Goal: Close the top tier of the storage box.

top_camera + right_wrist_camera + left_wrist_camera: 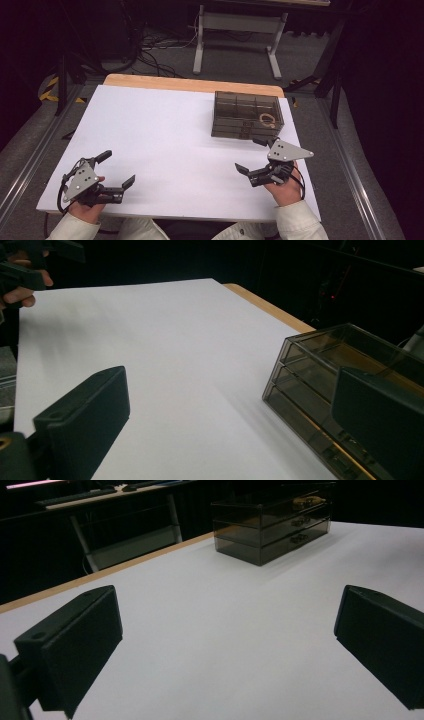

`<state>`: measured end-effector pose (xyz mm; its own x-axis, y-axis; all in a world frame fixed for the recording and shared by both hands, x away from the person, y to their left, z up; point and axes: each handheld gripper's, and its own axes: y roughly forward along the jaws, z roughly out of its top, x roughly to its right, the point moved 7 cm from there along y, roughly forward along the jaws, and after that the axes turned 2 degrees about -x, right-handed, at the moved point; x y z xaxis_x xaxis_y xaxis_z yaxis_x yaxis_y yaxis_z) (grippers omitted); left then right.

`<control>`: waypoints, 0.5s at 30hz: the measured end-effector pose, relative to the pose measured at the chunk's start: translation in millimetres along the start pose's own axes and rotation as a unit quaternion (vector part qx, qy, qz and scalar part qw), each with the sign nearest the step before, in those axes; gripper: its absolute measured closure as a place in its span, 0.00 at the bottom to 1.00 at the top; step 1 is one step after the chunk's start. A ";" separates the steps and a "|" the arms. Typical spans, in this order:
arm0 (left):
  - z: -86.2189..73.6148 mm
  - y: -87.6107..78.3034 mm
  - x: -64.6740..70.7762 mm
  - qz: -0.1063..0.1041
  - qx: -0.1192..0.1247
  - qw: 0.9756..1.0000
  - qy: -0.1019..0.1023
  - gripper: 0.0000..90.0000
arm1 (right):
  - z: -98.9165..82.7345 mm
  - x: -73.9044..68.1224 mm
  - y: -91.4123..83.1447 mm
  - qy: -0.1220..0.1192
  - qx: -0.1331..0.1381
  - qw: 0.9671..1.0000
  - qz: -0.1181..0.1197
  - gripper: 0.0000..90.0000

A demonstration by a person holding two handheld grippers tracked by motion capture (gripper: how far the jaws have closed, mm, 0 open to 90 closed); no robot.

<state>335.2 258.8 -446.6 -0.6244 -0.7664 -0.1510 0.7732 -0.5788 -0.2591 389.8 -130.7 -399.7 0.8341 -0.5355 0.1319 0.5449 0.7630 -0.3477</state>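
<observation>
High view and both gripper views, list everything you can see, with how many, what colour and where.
Drawer box: one, smoky clear, far right of the table.
Ring-like item: one, pale gold, in the box's top tray.
Table: one, white top with a wooden far edge.
Metal stand: one, grey, on the floor beyond the table.
Left gripper: one, black, near left edge, open, nothing between its jaws.
Right gripper: one, black, near right, beside the box, open, nothing between its jaws.

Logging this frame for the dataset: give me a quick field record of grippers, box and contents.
left gripper: open, nothing between jaws, near table corner
right gripper: open, nothing between jaws, just in front of box
box: smoky clear drawer unit, far right of white table, drawers shut
contents: pale ring-like item in top tray, right compartment
contact: neither gripper touches box
</observation>
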 end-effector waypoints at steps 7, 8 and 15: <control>-0.1 -0.3 -0.2 0.005 0.003 1.000 -0.005 0.00 | -15.8 -4.0 5.7 0.017 0.004 1.000 0.010 0.02; -0.2 -0.3 -0.3 0.005 0.003 1.000 -0.005 0.00 | -21.1 -5.3 6.9 0.024 0.006 1.000 0.013 0.02; -1.2 0.3 -0.7 0.003 0.002 1.000 -0.004 0.00 | -37.6 -8.9 14.7 0.027 -0.012 0.999 0.016 0.01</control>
<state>335.8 259.4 -447.8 -0.6188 -0.7721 -0.1447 0.7774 -0.5754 -0.2542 387.1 -128.3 -440.9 0.8451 -0.5298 0.0712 0.5150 0.7713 -0.3740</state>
